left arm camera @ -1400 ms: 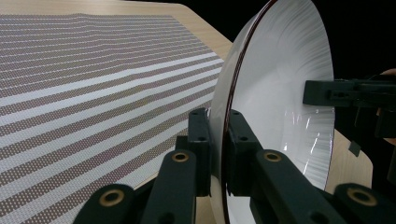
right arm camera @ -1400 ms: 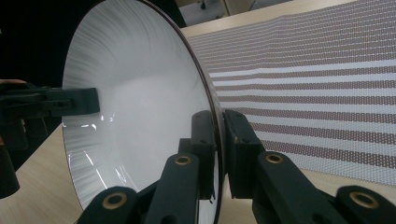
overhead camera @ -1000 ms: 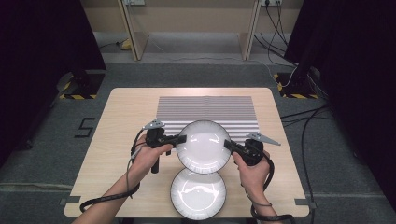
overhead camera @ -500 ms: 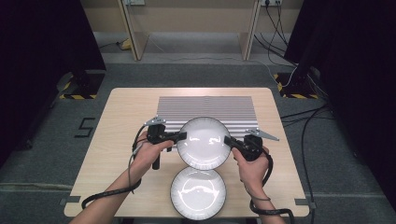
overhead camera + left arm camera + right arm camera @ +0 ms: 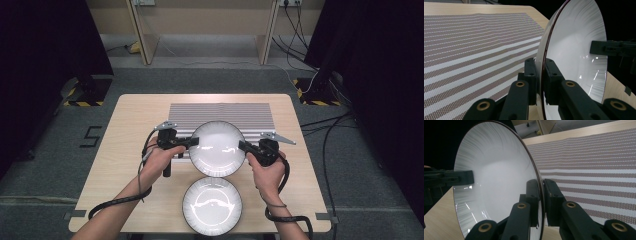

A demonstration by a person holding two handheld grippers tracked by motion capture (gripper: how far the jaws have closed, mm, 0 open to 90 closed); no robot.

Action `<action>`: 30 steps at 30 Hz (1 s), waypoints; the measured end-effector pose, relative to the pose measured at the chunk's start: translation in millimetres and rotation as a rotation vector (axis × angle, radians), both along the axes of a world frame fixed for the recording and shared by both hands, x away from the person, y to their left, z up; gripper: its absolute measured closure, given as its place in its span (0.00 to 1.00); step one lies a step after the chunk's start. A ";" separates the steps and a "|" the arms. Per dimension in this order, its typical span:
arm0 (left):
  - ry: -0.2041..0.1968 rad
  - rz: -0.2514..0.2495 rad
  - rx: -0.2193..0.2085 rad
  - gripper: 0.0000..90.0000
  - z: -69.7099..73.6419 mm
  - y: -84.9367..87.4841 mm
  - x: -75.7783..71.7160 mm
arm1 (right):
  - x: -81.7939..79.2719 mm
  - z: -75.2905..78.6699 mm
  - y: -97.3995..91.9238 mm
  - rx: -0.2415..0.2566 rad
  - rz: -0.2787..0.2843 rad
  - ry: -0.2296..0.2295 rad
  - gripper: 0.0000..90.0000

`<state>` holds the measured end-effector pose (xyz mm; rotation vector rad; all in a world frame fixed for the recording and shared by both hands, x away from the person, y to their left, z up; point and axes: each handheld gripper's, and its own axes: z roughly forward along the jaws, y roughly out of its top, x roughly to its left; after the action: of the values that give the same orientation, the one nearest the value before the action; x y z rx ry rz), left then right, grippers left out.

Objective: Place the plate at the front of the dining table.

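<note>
A: Largest element?
B: Wooden worktop point(image 5: 125, 145), bearing a striped mat point(image 5: 220, 112) at its far middle.

A: Next?
B: Two white plates. The upper plate point(image 5: 217, 148) is held over the mat's near edge; the lower plate point(image 5: 212, 205) lies flat by the worktop's near edge.

A: Grippers?
B: Left gripper point(image 5: 192, 142) has its jaws clamped on the upper plate's left rim; right gripper point(image 5: 243, 146) has its jaws clamped on the right rim. Each gripper view shows the rim pinched between two jaws.
</note>
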<state>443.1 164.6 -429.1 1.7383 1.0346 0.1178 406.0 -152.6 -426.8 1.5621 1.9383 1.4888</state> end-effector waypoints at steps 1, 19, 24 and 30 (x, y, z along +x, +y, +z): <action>0.000 0.000 0.001 0.91 0.1 0.1 1.1 | 1.2 0.2 0.3 0.000 0.000 0.000 0.92; 0.002 0.012 0.011 0.91 2.5 -0.7 21.6 | 21.4 4.4 2.7 -0.024 -0.003 0.001 0.92; 0.006 0.024 0.003 0.91 1.1 -1.0 29.9 | 28.9 4.1 3.5 -0.025 -0.012 0.002 0.92; 0.012 0.036 0.005 0.91 -0.8 -1.4 36.1 | 35.9 1.6 4.4 -0.021 -0.022 0.006 0.92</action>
<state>479.2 163.2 -429.9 1.7270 1.0756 0.1337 441.9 -148.1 -425.3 1.5755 1.9281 1.4518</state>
